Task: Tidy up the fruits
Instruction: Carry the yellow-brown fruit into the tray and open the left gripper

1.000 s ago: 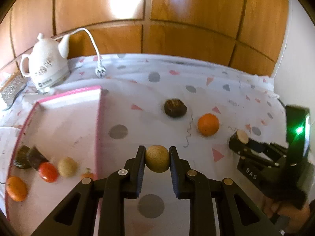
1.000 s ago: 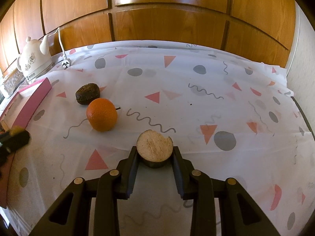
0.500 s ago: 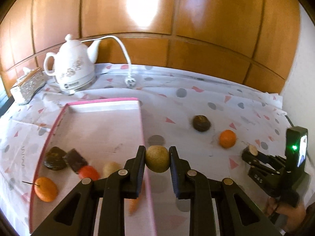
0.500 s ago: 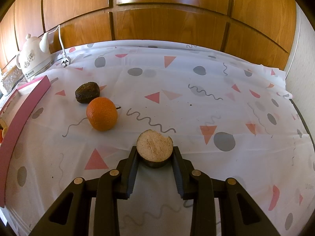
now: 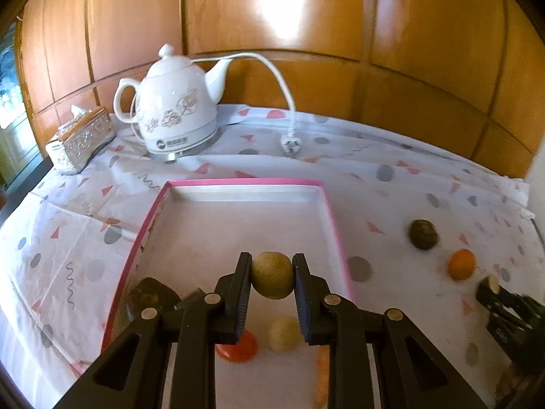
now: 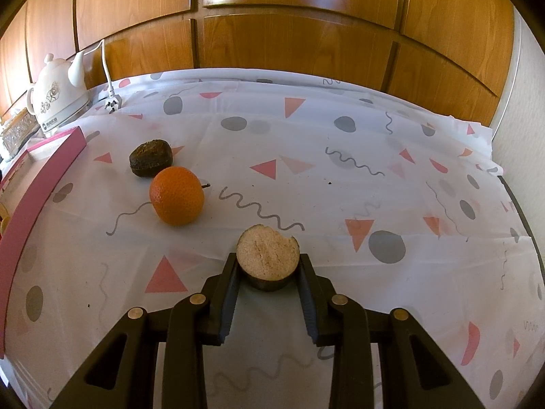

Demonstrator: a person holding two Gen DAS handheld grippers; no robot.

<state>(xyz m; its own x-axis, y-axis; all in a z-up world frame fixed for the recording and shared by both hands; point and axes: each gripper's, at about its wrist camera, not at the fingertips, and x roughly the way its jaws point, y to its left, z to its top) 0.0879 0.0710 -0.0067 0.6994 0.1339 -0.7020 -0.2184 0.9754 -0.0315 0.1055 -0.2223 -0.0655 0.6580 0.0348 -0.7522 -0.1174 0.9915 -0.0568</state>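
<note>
The left claw (image 5: 272,274) clenches a green fruit (image 5: 272,275) above the tray (image 5: 245,182); lower it onto bare floor beyond the fruits there. The right claw (image 6: 268,266) grips a cut fruit (image 6: 267,255).

in the left wrist view, black gripper fingers (image 5: 235,306) partly cover a red-orange round fruit (image 5: 238,349); an orange fruit (image 5: 322,368) beside it is blurred, its kind unclear.

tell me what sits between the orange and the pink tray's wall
Only bare patterned cloth lies between the round orange and the pink-walled tray, per the right wrist view.
</note>
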